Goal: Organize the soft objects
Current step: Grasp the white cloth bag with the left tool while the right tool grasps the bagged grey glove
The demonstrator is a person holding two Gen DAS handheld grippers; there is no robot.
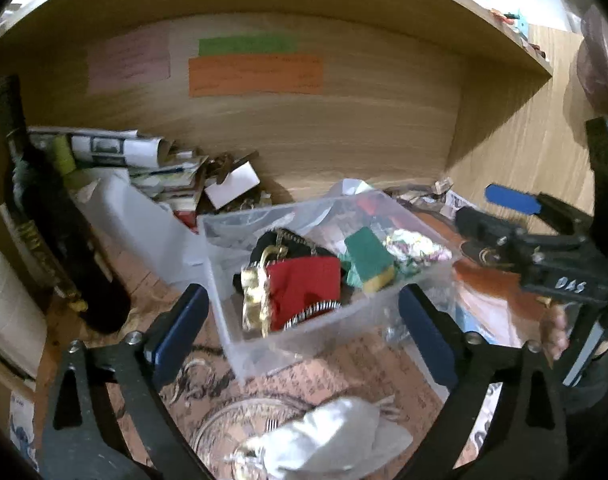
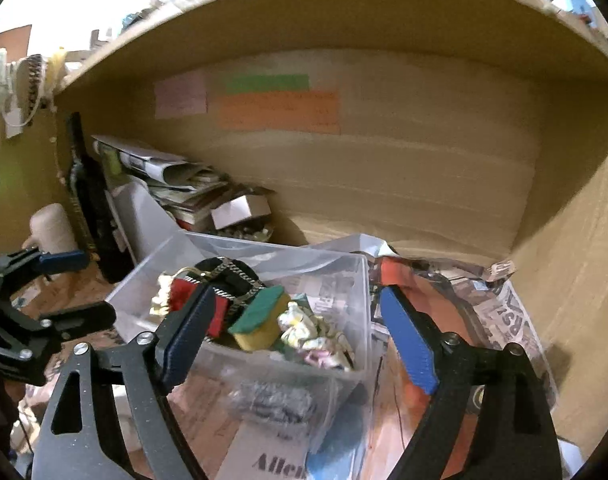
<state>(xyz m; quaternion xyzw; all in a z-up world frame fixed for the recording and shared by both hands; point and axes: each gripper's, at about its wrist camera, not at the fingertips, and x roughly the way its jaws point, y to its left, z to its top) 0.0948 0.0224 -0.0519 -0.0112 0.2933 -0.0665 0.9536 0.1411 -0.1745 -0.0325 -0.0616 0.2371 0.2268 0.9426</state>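
A clear plastic bin stands on a cluttered desk under a wooden shelf. It holds a red and black pouch with a gold chain, a green and yellow sponge and a crumpled patterned cloth. A white-grey cloth lies in front of the bin, below my left gripper, which is open and empty. My right gripper is open and empty over the bin; it also shows in the left wrist view.
A dark bottle stands at the left. A pile of papers and a small white box lies behind it. Newspaper and an orange sheet lie right of the bin. Coloured notes stick to the back panel.
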